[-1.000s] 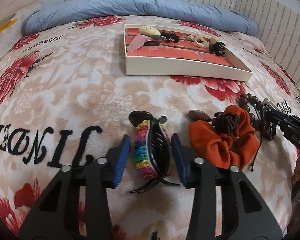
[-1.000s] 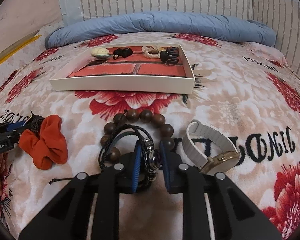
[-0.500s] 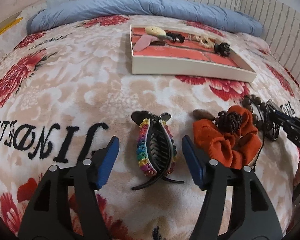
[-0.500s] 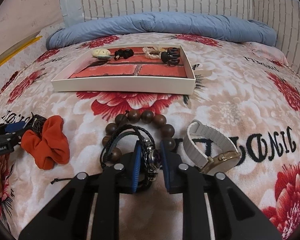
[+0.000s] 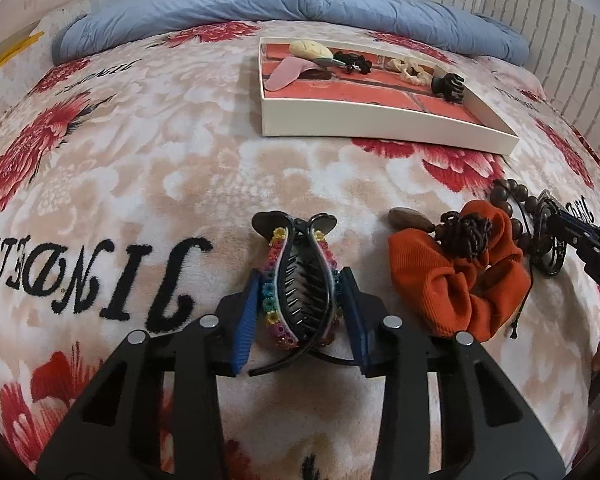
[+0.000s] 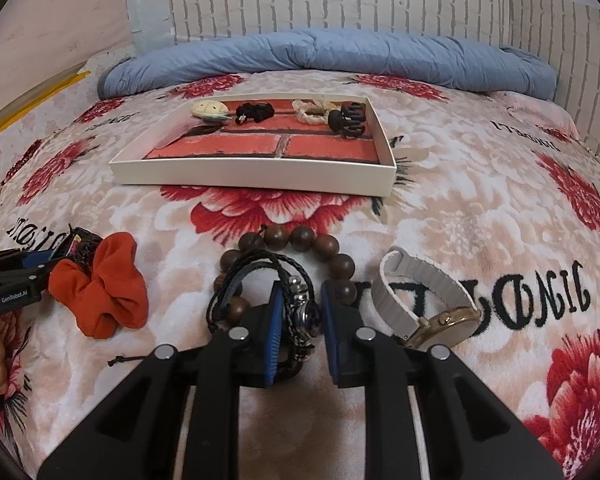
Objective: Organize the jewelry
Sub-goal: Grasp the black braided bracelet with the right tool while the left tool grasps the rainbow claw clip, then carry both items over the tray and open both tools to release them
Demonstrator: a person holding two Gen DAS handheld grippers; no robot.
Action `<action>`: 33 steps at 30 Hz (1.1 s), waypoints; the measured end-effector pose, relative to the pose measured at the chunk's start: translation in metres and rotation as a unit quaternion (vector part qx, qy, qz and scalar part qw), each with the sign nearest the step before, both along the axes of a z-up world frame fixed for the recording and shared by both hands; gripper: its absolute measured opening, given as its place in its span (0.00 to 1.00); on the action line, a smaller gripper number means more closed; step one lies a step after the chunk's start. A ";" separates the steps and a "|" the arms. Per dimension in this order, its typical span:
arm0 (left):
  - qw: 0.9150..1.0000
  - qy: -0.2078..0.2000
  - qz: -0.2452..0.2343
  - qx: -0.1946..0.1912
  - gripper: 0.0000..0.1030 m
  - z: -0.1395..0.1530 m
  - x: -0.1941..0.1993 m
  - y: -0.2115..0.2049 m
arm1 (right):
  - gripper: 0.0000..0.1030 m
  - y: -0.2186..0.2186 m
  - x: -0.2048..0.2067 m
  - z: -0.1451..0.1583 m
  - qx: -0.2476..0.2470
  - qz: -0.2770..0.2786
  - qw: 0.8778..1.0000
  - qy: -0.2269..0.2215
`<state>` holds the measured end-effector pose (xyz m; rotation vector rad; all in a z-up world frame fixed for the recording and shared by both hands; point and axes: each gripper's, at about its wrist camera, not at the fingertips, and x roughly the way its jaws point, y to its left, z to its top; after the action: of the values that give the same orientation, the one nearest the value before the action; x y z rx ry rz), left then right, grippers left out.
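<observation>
In the left wrist view my left gripper (image 5: 300,312) is shut on a black hair claw with rainbow beads (image 5: 300,280) that lies on the floral blanket. An orange scrunchie (image 5: 460,276) lies to its right. In the right wrist view my right gripper (image 6: 300,320) is shut on a black braided bracelet (image 6: 268,280), which rests over a brown wooden bead bracelet (image 6: 300,240). A white-strap gold watch (image 6: 424,300) lies just to the right. A white tray (image 6: 256,176) with a red brick-pattern floor stands farther back and holds several hair accessories.
A rolled blue quilt (image 6: 332,60) lies along the back of the bed under a white brick-pattern wall. The left gripper (image 6: 16,280) shows at the left edge of the right wrist view, beside the scrunchie (image 6: 100,288).
My left gripper opened wide around the hair claw half a second ago and has now closed on it. My right gripper has stayed shut on the braided bracelet.
</observation>
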<state>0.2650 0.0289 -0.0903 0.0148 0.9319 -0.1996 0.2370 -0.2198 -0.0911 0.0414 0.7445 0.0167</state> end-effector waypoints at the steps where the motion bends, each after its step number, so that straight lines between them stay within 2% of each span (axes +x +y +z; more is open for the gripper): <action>1: 1.000 0.000 0.001 -0.003 0.36 0.000 0.000 0.001 | 0.18 0.000 0.000 0.000 0.000 0.000 1.000 -0.001; 9: 1.000 -0.004 0.006 -0.019 0.36 0.008 -0.002 0.007 | 0.17 0.000 0.003 0.016 0.004 0.005 1.000 -0.019; 17: 0.999 -0.039 0.013 -0.024 0.36 0.037 0.004 0.011 | 0.16 -0.004 0.018 0.038 0.014 0.004 0.999 -0.045; 26: 0.996 -0.087 0.006 -0.033 0.36 0.077 0.033 -0.002 | 0.16 -0.005 0.050 0.069 0.021 0.002 0.997 -0.080; 33: 0.992 -0.123 -0.008 -0.039 0.36 0.101 0.078 -0.026 | 0.16 -0.002 0.091 0.084 0.030 0.001 0.995 -0.099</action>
<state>0.3430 0.0032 0.0110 -0.0254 0.6769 -0.2431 0.3283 -0.2220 -0.0072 0.0955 0.5454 0.0441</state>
